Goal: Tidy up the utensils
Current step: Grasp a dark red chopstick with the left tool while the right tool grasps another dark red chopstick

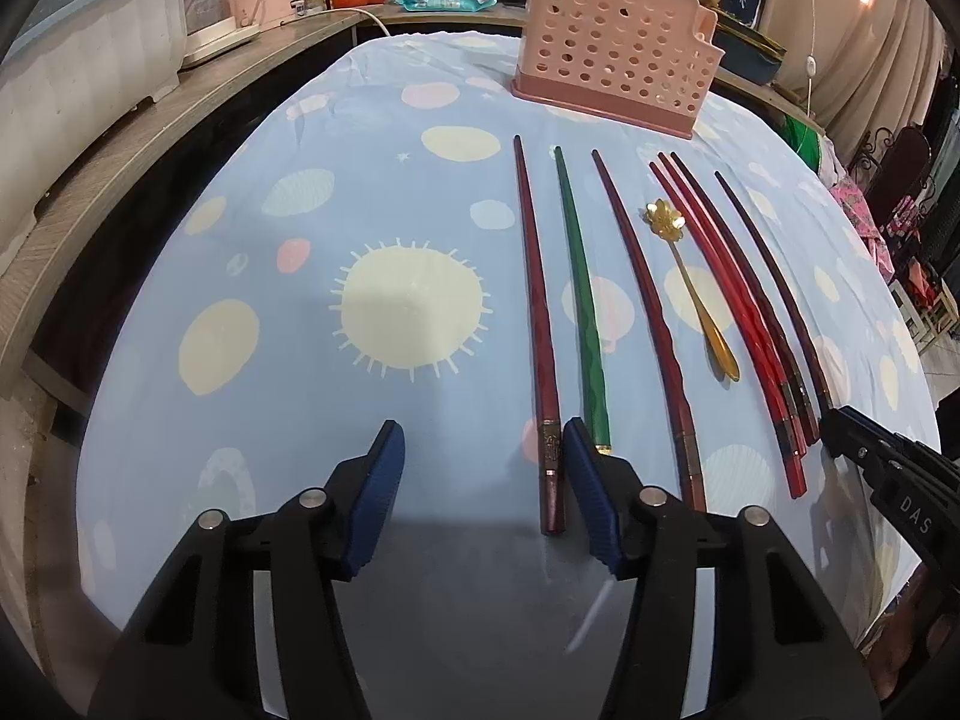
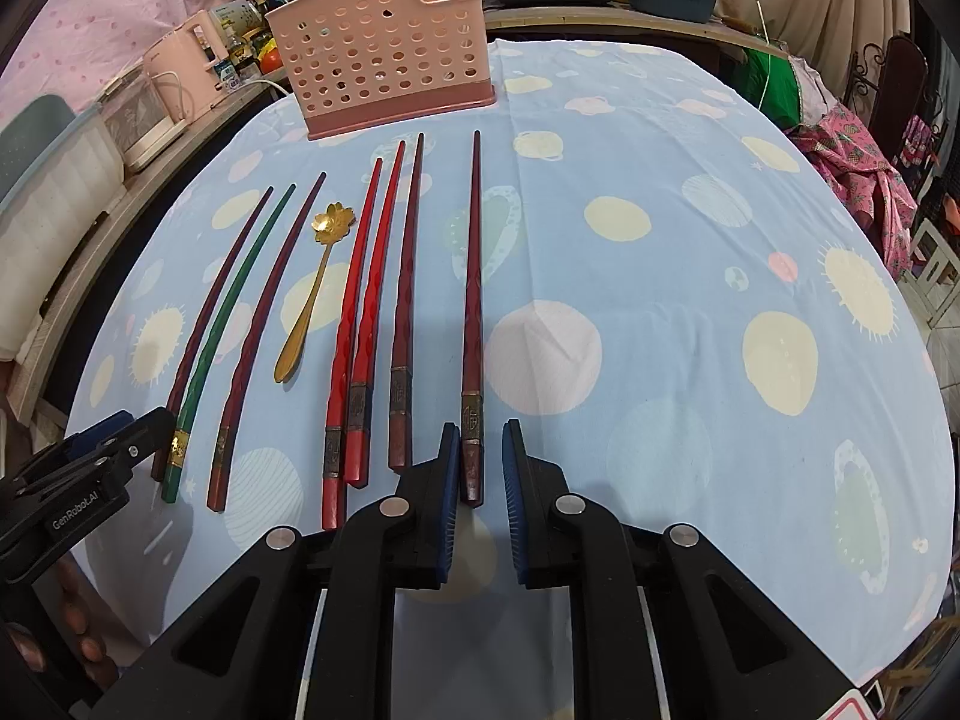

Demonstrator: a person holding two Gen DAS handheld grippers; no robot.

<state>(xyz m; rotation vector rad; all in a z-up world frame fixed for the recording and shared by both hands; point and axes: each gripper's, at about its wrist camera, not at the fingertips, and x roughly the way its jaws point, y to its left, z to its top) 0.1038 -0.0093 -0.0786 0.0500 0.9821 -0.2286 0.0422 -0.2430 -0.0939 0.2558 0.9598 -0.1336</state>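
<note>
overhead, the worktop (image 1: 252, 276) wears a blue cloth with pale dots. at its far edge stands the pink perforated utensil holder (image 1: 612, 54); its inside cannot be seen. chopsticks lie in a row with a gold flower spoon (image 1: 690, 276) among them. the left gripper (image 1: 483, 480) is apart around the end of the leftmost dark red chopstick (image 1: 540, 324). the right gripper (image 2: 480, 468) is narrowed onto the rightmost chopstick (image 2: 474, 276), one pad touching.

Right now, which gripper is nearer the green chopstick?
Left. The left gripper straddles the dark red chopstick right beside the green chopstick; the right gripper is several chopsticks further right.
</note>
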